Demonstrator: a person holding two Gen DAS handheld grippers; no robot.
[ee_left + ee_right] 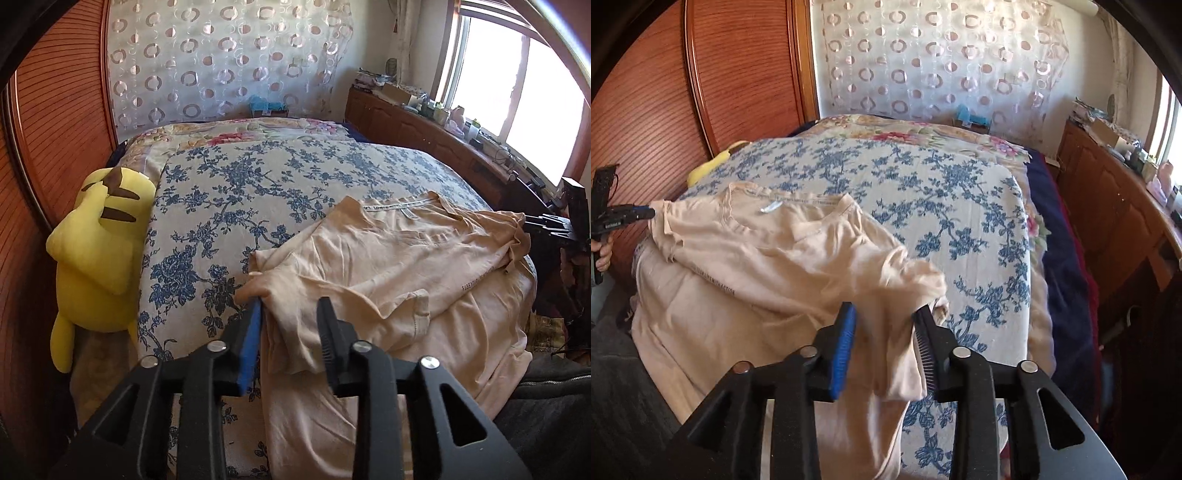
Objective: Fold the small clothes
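Observation:
A beige T-shirt (388, 258) lies crumpled on the blue floral bedspread (240, 192) near the bed's front edge, its upper part doubled over its lower part. In the left wrist view my left gripper (290, 302) has its jaws spread, with a fold of the shirt's left side between them. In the right wrist view the shirt (768, 251) spreads left, and my right gripper (886, 310) stands with jaws apart around a bunched fold of its right side. The other gripper shows at the shirt's far corner in each view: the right one (543, 221), the left one (642, 212).
A yellow plush toy (99, 251) lies along the bed's left edge against a wooden wardrobe (55, 129). A cluttered wooden cabinet (424, 122) runs under the window on the right. A patterned curtain (942, 66) hangs behind the bed. A dark blue blanket (1060, 266) drapes the bed's right side.

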